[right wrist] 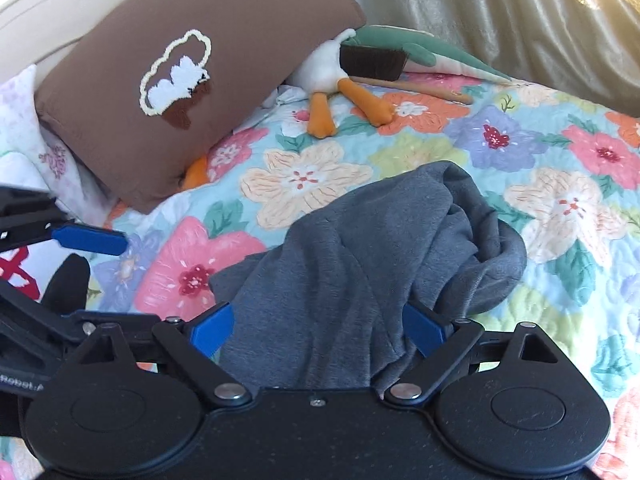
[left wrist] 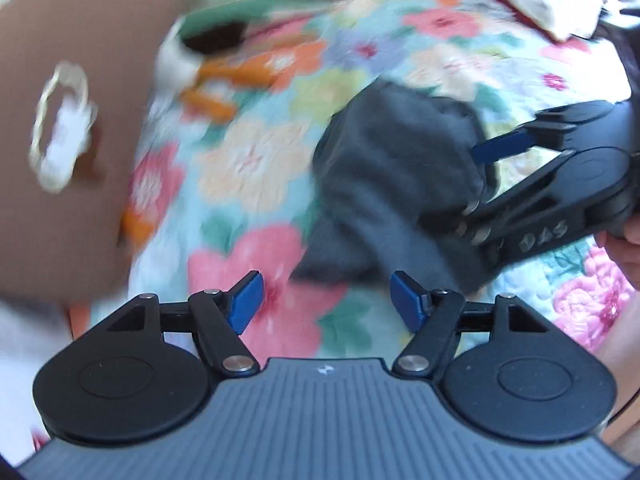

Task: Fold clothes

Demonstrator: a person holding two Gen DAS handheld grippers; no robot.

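A dark grey garment [right wrist: 384, 248] lies bunched on the floral quilt [right wrist: 304, 180]; it also shows in the left wrist view [left wrist: 396, 184]. My right gripper [right wrist: 316, 328] is open with its blue fingers wide on either side of the cloth, which bulges up between them. In the left wrist view the right gripper [left wrist: 486, 178] sits at the garment's right edge. My left gripper [left wrist: 326, 300] is open and empty above the quilt [left wrist: 256, 160], just left of the garment's near corner. One left finger [right wrist: 92, 238] shows at the left of the right wrist view.
A brown pillow [right wrist: 192, 80] with a white embroidered patch leans at the bed's head. A plush duck [right wrist: 344, 88] with orange legs and a brush with a wooden handle [right wrist: 400, 76] lie at the far side. A pale curtain [right wrist: 500, 12] hangs behind.
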